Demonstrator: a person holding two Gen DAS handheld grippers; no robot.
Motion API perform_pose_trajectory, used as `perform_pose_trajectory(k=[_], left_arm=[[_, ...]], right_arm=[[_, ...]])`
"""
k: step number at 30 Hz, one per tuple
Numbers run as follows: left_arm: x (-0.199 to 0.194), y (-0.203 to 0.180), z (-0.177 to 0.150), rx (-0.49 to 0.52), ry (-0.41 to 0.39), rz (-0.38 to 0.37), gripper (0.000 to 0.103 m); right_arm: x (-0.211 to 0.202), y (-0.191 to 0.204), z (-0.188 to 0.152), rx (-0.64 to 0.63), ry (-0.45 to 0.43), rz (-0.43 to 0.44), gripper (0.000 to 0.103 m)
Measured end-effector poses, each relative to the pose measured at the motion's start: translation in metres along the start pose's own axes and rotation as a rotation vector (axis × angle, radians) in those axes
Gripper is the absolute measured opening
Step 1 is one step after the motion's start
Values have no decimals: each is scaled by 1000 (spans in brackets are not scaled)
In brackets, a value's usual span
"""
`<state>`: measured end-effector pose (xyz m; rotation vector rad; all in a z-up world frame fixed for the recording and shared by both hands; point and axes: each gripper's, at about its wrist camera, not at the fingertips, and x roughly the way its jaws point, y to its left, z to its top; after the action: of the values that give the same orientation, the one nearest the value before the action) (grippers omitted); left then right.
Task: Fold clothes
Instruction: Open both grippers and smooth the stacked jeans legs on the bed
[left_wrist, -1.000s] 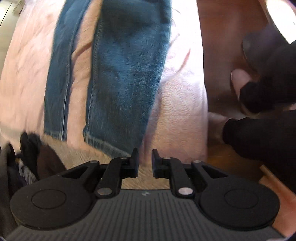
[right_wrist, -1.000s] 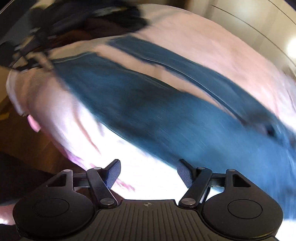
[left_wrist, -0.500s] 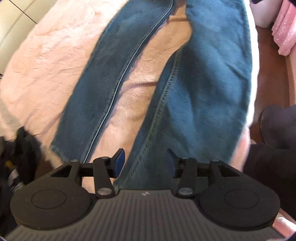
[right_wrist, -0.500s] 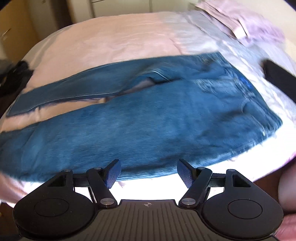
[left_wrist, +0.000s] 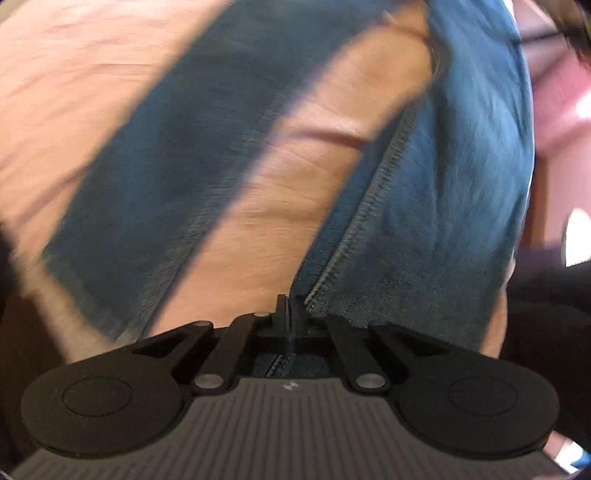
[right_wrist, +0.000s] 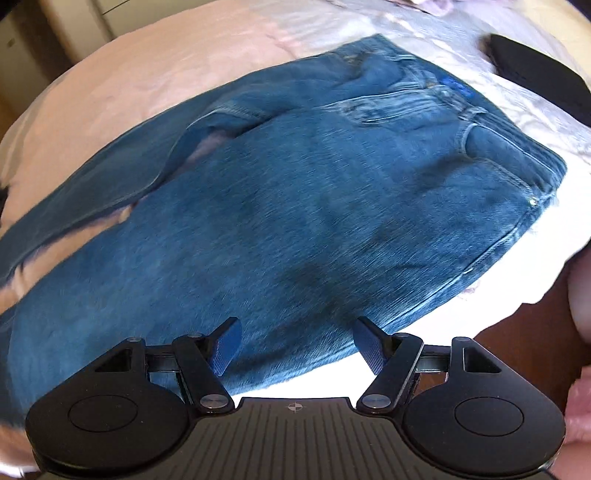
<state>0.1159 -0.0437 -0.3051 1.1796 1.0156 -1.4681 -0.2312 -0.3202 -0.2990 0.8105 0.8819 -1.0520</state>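
Note:
Blue jeans (right_wrist: 295, 206) lie flat on a pink bedspread (right_wrist: 147, 66), waistband to the right, legs running off to the left. In the left wrist view the two legs (left_wrist: 424, 206) spread apart with pink cover between them. My left gripper (left_wrist: 290, 306) points down at the inner seam of the nearer leg, close to the hem. Its jaws are pressed together on the seam edge. My right gripper (right_wrist: 295, 347) hovers open over the near edge of the thigh, with denim under the gap and nothing pinched.
A black item (right_wrist: 535, 70) lies on the bed beyond the waistband. The bed edge and brown floor (right_wrist: 517, 343) are at the lower right. A person's hand (right_wrist: 580, 406) shows at the right edge. Dark trousers (left_wrist: 546, 314) stand beside the bed.
My left gripper's jaws, apart half a second ago, have closed on the near leg's inner seam. The right gripper's view swung from the legs toward the waist, jaws still wide.

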Motion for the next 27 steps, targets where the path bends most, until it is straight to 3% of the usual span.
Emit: perform_pose_trajectory(k=[2,6,10,12,14,16,21,24,27], left_arm=[[-9,0,-8,-57,12,-15,1],[3,-21,-16,16,102,14,1],[20,-15,-12,9,168,62,1],[17,-14,-4,3,185,92,4],[9,-13,3,-10,185,137,14],[-1,-16,10,-17,178,201,16],[-32,-44,53,-78,104,339,22],[-38,-83,88,-101,49,358,29],[-27,-136,131,-65,47,331,29]], right_arm=[[-2,-3,6,17,5,-11,71],[0,-14,10,49,40,-44,70],[-10,-33,12,91,27,-70,71],[-18,-44,15,97,8,-81,71],[-25,-59,18,102,-13,-89,71],[-32,-78,22,107,-37,-95,71],[-34,-148,51,135,-107,-106,71],[-20,-201,76,180,-122,-101,71],[-4,-244,98,165,-115,-100,70]])
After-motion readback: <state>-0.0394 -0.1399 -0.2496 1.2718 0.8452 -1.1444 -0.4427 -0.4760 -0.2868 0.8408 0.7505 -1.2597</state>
